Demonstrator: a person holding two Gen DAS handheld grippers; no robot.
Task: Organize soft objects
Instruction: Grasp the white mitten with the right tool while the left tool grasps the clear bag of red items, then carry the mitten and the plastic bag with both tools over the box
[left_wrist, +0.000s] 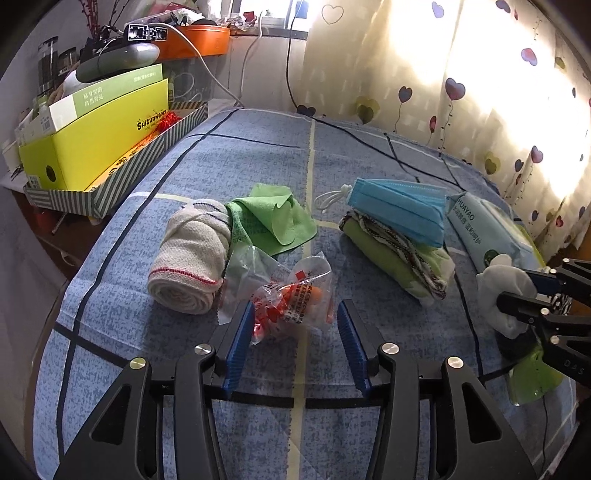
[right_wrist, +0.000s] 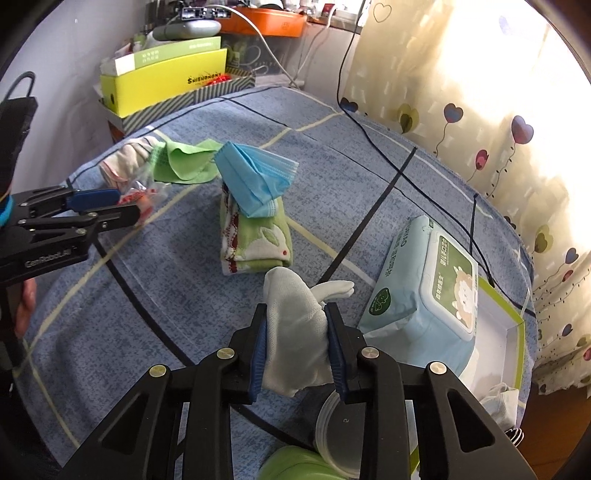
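My right gripper (right_wrist: 295, 310) is shut on a white glove (right_wrist: 295, 332), whose fingers stick out ahead of the pads above the blue plaid bedsheet (right_wrist: 184, 295). In the left wrist view that gripper (left_wrist: 517, 288) and the glove (left_wrist: 502, 277) sit at the right edge. My left gripper (left_wrist: 295, 306) stands open, with a crinkled clear packet with red print (left_wrist: 295, 291) lying between its fingertips, pads not pressing it. A rolled white towel (left_wrist: 188, 258), a green cloth (left_wrist: 273, 218), a blue face mask (left_wrist: 399, 210) on a folded green towel (left_wrist: 391, 258), and a wet-wipes pack (left_wrist: 484, 229) lie on the bed.
A yellow box (left_wrist: 96, 136) in a striped tray (left_wrist: 110, 192) stands at the bed's far left. A heart-patterned curtain (left_wrist: 480, 92) hangs behind. A green-rimmed white box (right_wrist: 498, 332) and a round lid (right_wrist: 340, 424) lie near my right gripper. A black cable (right_wrist: 388, 155) crosses the sheet.
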